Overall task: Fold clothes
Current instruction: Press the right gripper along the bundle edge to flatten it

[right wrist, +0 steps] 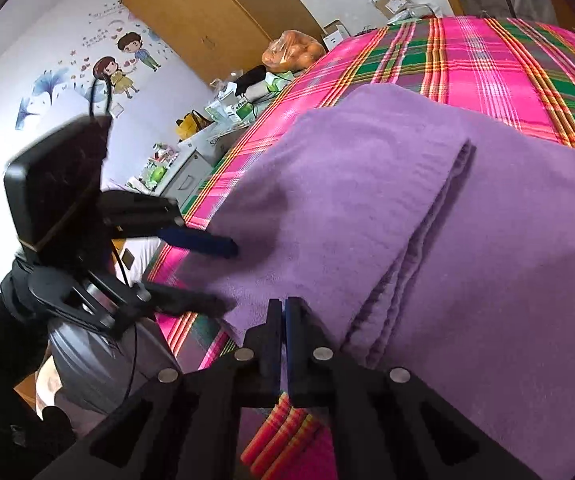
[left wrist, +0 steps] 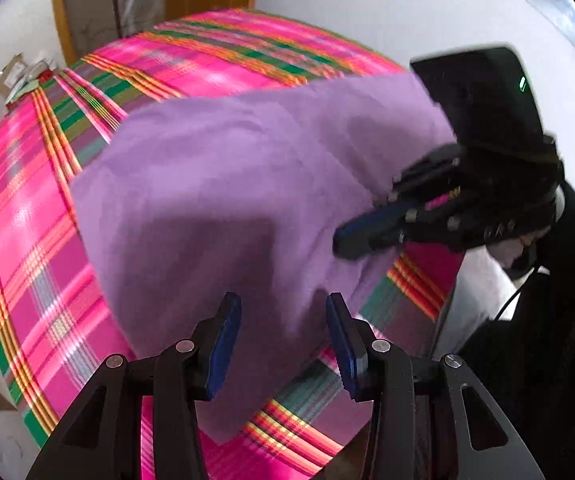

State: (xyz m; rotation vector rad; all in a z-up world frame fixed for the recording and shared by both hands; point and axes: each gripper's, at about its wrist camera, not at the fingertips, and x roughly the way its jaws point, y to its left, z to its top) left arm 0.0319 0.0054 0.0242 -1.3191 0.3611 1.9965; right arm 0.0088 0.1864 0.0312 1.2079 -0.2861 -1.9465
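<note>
Purple cloth [left wrist: 223,200] folded on plaid bedspread [left wrist: 27,220], between spread left jaws

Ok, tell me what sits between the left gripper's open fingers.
In the left wrist view, the purple cloth fills the gap between the left gripper's fingers, apparently ungripped.
</note>
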